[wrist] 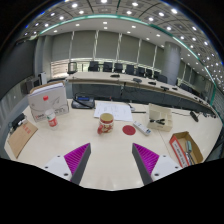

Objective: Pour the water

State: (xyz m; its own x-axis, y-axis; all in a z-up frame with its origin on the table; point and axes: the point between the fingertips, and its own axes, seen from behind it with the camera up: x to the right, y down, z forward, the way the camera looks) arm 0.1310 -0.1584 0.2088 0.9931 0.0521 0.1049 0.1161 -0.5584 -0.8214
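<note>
The gripper [112, 160] is open and empty, its magenta pads [76, 155] spread wide over the pale surface [110, 150]. Just ahead of the fingers and slightly left of their midline, a small jar [106, 122] stands upright, its long axis vertical. A red lid [129, 129] lies flat just right of it. Farther right sits an open cardboard box [185, 148]; at far left, a white box [47, 101].
</note>
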